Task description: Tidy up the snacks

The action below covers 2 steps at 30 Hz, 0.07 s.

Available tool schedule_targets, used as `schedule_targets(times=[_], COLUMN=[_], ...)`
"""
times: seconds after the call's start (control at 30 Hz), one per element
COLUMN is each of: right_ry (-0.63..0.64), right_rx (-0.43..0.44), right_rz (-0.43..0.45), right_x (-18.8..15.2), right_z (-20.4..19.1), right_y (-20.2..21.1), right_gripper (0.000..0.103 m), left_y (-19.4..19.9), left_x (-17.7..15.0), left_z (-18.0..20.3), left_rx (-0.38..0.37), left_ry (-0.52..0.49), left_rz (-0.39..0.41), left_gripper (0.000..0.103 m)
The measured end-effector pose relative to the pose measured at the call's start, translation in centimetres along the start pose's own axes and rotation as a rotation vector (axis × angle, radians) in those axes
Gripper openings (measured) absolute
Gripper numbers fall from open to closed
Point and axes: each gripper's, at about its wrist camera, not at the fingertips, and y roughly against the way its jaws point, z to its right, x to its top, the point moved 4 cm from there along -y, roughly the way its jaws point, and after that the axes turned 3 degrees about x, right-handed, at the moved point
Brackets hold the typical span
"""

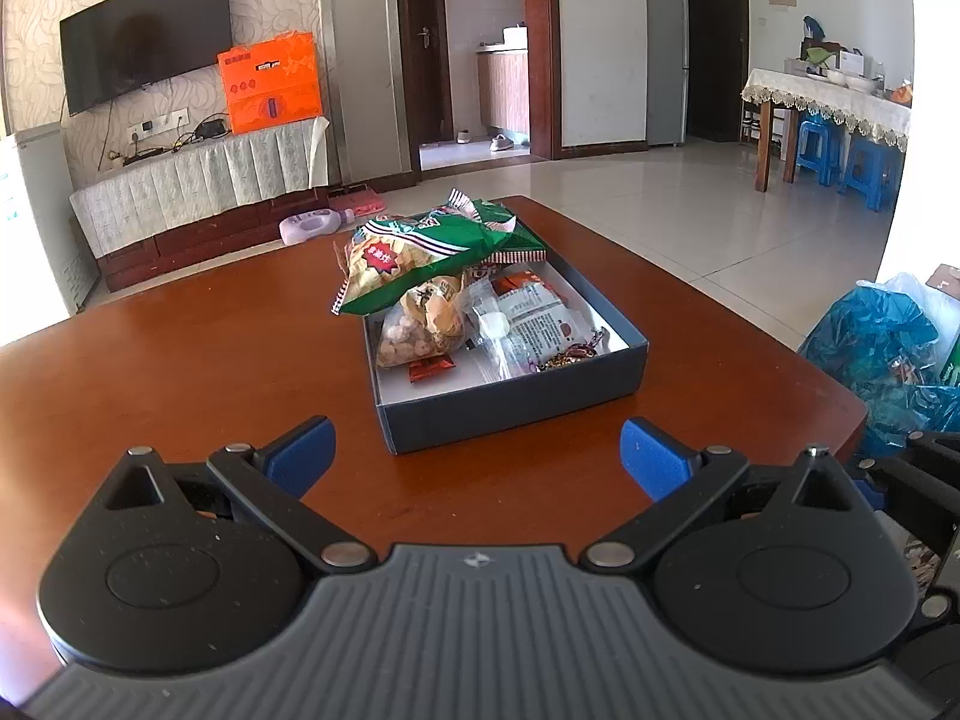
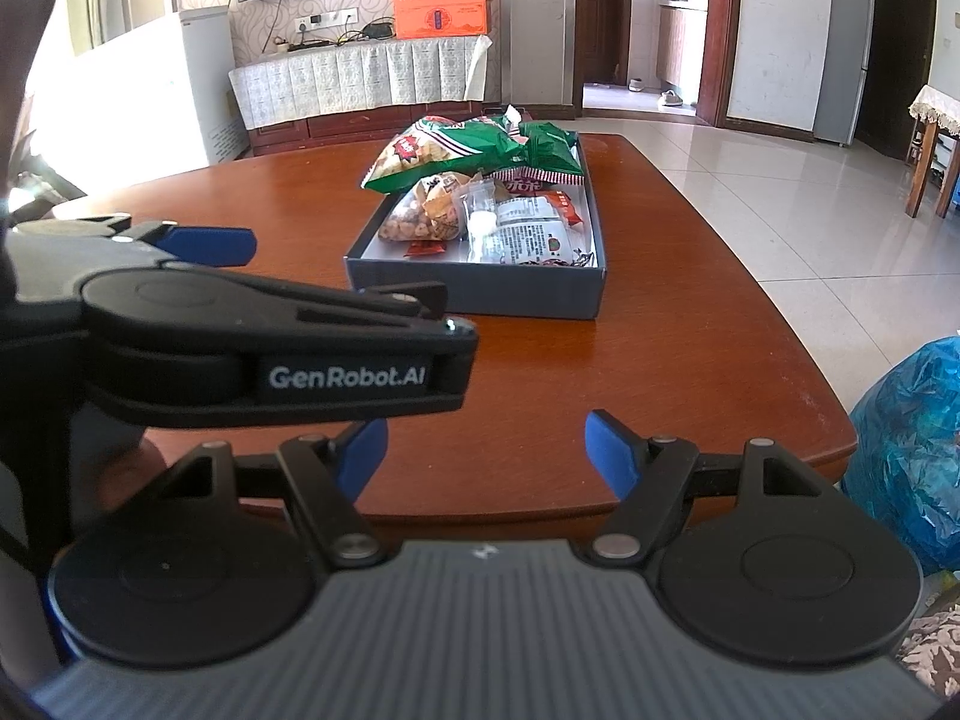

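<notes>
A dark grey box (image 1: 510,411) (image 2: 474,294) stands on the brown table (image 1: 180,372) (image 2: 690,330), filled with snacks. A big green snack bag (image 1: 432,252) (image 2: 468,147) lies across its far end. Below it are a clear bag of nuts (image 1: 414,330) (image 2: 420,216), a white-and-red packet (image 1: 540,324) (image 2: 528,234) and a small red sachet (image 1: 431,367) (image 2: 425,248). My left gripper (image 1: 477,459) is open and empty, just short of the box. My right gripper (image 2: 486,456) is open and empty near the table's front edge. The left gripper's body (image 2: 240,330) shows at the left of the right wrist view.
A blue plastic bag (image 1: 888,354) (image 2: 912,450) sits off the table's right edge. A TV stand (image 1: 198,180) with an orange box (image 1: 270,84) lines the far wall. A purple bottle (image 1: 315,225) lies on the floor. A dining table with blue stools (image 1: 840,150) is at right.
</notes>
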Motion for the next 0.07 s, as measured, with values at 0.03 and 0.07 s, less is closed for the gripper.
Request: schedule_targets(times=[0.03,0.07], right_ry=[0.000,0.001], right_rx=[0.000,0.000], right_rz=[0.000,-0.001], right_x=[0.00,0.00], right_z=[0.01,0.00], right_y=[0.00,-0.01], right_gripper=[0.075,0.075], left_y=[-0.03,-0.04], left_x=[0.00,-0.01], left_z=[0.00,-0.01], left_rx=[0.001,-0.001], left_ry=[0.001,0.001], left_rz=[0.000,0.000], left_gripper=[0.103,0.103])
